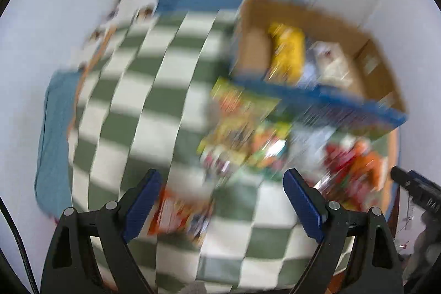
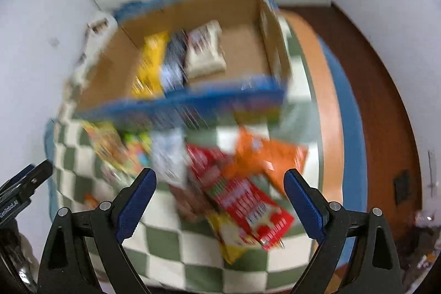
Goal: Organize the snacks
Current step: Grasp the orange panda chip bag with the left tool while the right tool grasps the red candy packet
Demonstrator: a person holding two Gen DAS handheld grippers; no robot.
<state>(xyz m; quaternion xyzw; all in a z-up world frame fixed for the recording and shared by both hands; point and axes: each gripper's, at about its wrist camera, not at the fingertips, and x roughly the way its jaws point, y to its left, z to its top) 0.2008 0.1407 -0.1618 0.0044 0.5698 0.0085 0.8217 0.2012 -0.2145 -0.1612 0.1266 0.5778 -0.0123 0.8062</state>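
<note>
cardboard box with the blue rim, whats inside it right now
Inside the open cardboard box with the blue rim stand a yellow packet, a dark blue packet and a white packet. Their lower ends are hidden behind the near wall, and blur hides the labels.

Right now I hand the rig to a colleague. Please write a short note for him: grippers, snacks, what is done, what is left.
Left gripper: open, empty, above the checkered cloth.
Right gripper: open, empty, above the loose pile.
Done: a yellow packet, a dark one and a white packet lie in the cardboard box.
Left: red packet, orange packet and several more in front of the box; one orange packet lies apart. Pictures are blurred.
</note>
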